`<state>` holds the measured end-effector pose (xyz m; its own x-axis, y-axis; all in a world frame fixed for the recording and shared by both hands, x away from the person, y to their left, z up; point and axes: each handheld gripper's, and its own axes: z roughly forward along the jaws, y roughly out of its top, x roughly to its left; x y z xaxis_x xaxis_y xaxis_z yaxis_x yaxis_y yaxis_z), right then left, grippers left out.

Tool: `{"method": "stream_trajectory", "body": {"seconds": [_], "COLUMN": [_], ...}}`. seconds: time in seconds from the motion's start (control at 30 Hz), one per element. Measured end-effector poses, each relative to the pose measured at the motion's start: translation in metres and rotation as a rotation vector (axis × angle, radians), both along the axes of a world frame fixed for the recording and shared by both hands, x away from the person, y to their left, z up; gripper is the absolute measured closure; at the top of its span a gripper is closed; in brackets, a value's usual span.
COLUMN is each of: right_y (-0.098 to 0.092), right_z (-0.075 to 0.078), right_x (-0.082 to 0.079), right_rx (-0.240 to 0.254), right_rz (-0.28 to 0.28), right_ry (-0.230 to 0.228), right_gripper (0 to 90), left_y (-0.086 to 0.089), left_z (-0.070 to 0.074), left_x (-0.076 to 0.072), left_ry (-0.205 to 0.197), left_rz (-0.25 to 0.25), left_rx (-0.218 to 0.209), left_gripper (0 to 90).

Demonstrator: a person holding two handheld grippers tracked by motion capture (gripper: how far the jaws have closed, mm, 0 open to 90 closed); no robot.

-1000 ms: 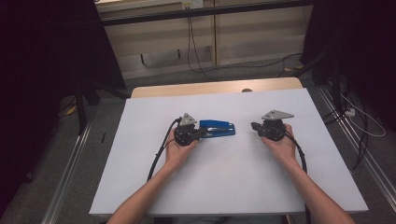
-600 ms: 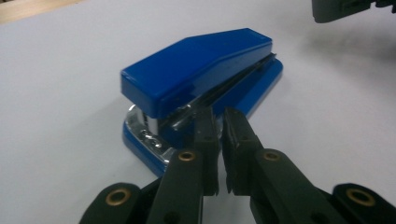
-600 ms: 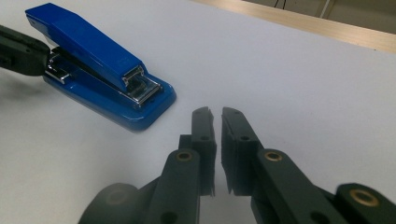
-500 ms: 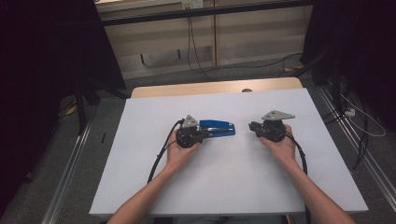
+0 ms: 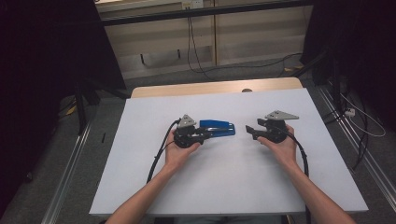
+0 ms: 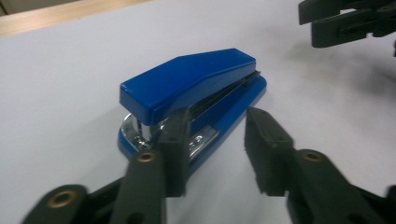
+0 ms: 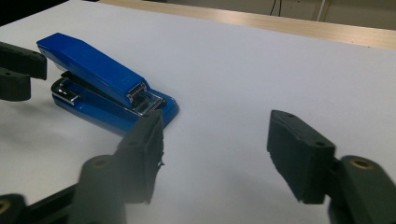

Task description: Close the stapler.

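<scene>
Left claw [image 6: 212, 154] just opening beside blue stapler [image 6: 196, 93], right claw [image 7: 215, 158] just opening, nothing between.

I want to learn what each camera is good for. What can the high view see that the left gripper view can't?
High view alone: the person's forearms, both hands, the floor and the cables behind the table. Left gripper view alone: the stapler's shiny metal end, close up, with the left gripper's jaws open in front of it. Both: the blue stapler, the white table, and the right gripper.

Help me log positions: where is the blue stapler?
In the high view the blue stapler lies mid-table, just beyond the left gripper, apart from the right gripper.
</scene>
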<state>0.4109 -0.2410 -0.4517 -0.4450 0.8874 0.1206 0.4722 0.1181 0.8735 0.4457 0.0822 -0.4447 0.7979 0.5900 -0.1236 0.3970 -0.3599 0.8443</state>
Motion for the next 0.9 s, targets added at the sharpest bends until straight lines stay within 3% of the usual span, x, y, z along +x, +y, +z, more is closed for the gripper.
{"method": "stream_trajectory", "body": {"seconds": [0.13,0.37,0.57,0.7,0.77,0.9], "right_y": [0.0,-0.001,0.001,0.005,0.006,0.008], "right_z": [0.0,0.005,0.008,0.008,0.008,0.01], "right_x": [-0.003,-0.007,-0.009,-0.011,-0.012,-0.017], "right_rx": [-0.006,0.007,0.015,0.016,0.013,0.018], "right_rz": [-0.008,-0.02,-0.018,-0.004,-0.002,-0.004], "right_ry": [0.0,-0.039,-0.049,-0.059,-0.06,-0.068], "right_gripper": [24.4,10.8,4.8,2.8,2.9,3.0], "left_y": [0.003,0.007,0.015,0.019,0.02,0.018], "left_z": [0.002,0.006,0.008,0.011,0.013,0.015], "left_x": [-0.003,-0.007,-0.008,-0.008,-0.01,-0.017], "left_ry": [-0.007,-0.033,-0.047,-0.058,-0.058,-0.073], "left_rz": [0.021,0.053,0.088,0.109,0.083,0.055], "left_rx": [-0.003,0.001,0.023,0.01,-0.019,-0.033], "left_gripper": [49.7,29.3,17.8,10.0,7.8,4.0]}}
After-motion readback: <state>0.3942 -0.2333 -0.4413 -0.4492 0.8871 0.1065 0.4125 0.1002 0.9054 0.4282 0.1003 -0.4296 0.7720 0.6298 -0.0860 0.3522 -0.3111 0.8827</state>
